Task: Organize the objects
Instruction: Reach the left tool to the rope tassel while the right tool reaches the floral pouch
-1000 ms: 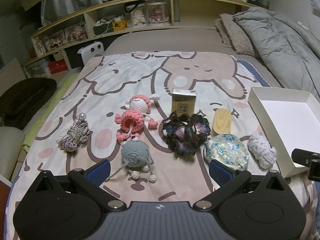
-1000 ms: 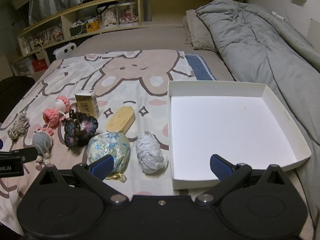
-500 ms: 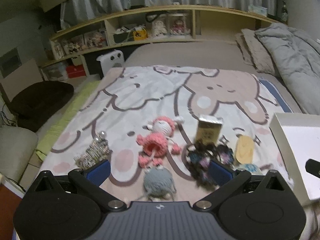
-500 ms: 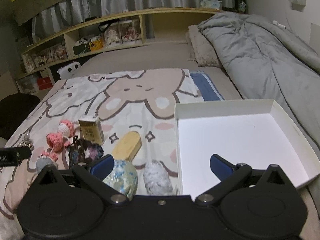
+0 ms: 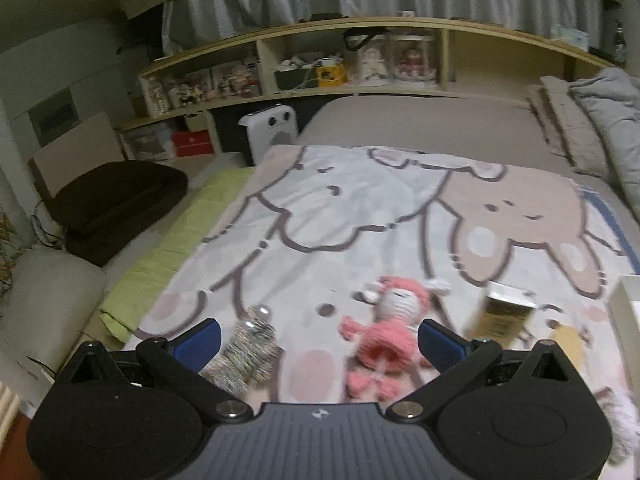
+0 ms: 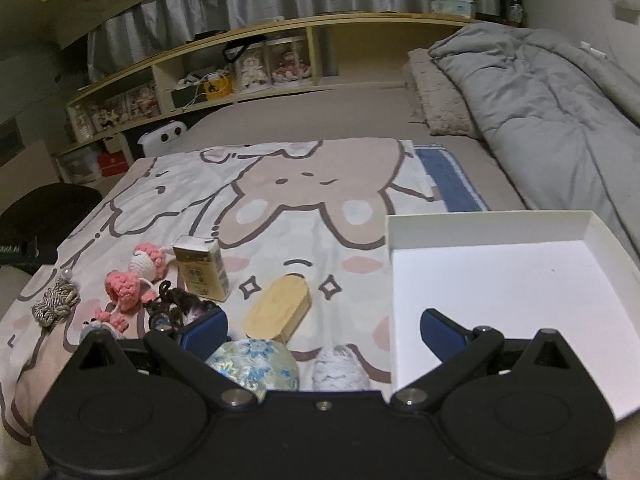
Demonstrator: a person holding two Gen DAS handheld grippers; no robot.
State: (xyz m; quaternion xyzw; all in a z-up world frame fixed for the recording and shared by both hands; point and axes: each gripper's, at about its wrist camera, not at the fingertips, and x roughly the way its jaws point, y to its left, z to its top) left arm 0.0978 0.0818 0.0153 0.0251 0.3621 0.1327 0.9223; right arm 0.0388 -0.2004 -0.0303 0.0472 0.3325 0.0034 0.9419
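Both pairs of fingers stand wide and hold nothing. Between the left gripper's (image 5: pixel 318 338) pads, at lower centre, lie the cord (image 5: pixel 246 350) and pink doll (image 5: pixel 384 336), blurred. The right gripper (image 6: pixel 324 330) hangs over the pouch (image 6: pixel 254 368) and white ball (image 6: pixel 340 370), with the box (image 6: pixel 508 280) at right, bare. Best to pick one item, centre it between the pads, close softly, then lift clear of the box's wall.

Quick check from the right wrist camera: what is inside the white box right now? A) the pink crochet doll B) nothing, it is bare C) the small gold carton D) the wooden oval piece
B: the white box shows only its bare white floor, while the wooden oval piece, the pink crochet doll and the small gold carton all lie on the blanket beside it.
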